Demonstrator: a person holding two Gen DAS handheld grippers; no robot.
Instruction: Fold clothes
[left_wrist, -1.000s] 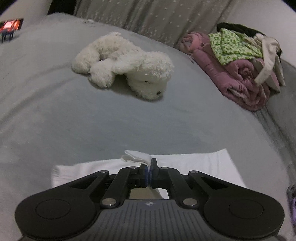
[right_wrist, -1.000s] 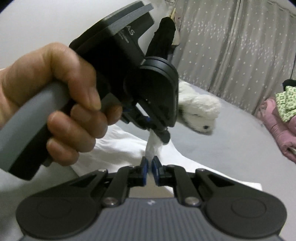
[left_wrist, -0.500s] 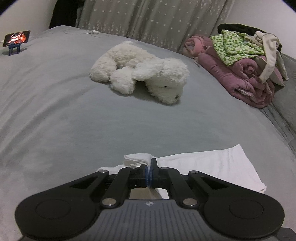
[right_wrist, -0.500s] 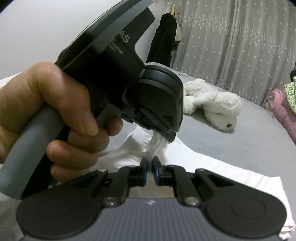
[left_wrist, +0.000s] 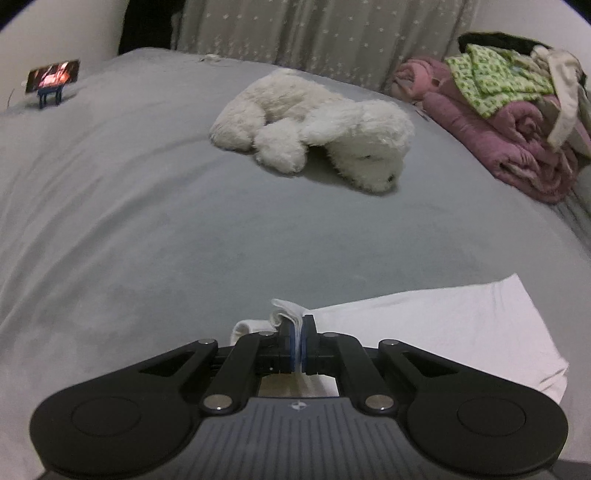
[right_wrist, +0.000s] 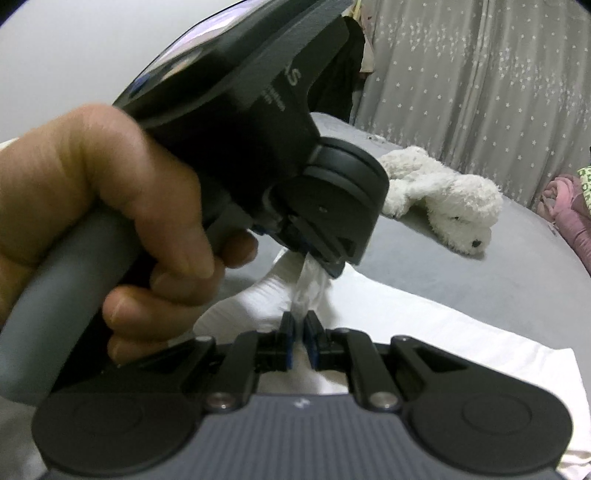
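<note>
Grey bed (left_wrist: 155, 206) fills most of both views, with a pale curtain (right_wrist: 480, 85) that has little stars on it hanging behind.

Left tongs (left_wrist: 297, 336) are pressed together on a bunched bit of the white cloth (left_wrist: 436, 325). A small fold of the cloth pokes up just past the tips. In the right wrist view, the left tongs (right_wrist: 317, 258) point down at a slant, and the cloth hangs from them in a twisted strip. A hand (right_wrist: 110, 221) is wrapped around the grey handle, with the thumb on top and the fingers curled under.

Right tongs (right_wrist: 299, 334) sit just below the left ones. They are nearly closed and pinch the same strip of cloth lower down. So the two tongs are very near each other, one above the other.

Most of the white cloth lies flat on the near edge of the bed and spreads out to the right.

Farther back, near the middle of the bed, a fluffy white toy dog (left_wrist: 314, 125) lies on its side. At the far right edge sits a pile of pink blanket and clothes (left_wrist: 509, 118), with a green patterned piece on top. At the far left corner, a small lit screen (left_wrist: 53, 74) stands on a blue stand.
</note>
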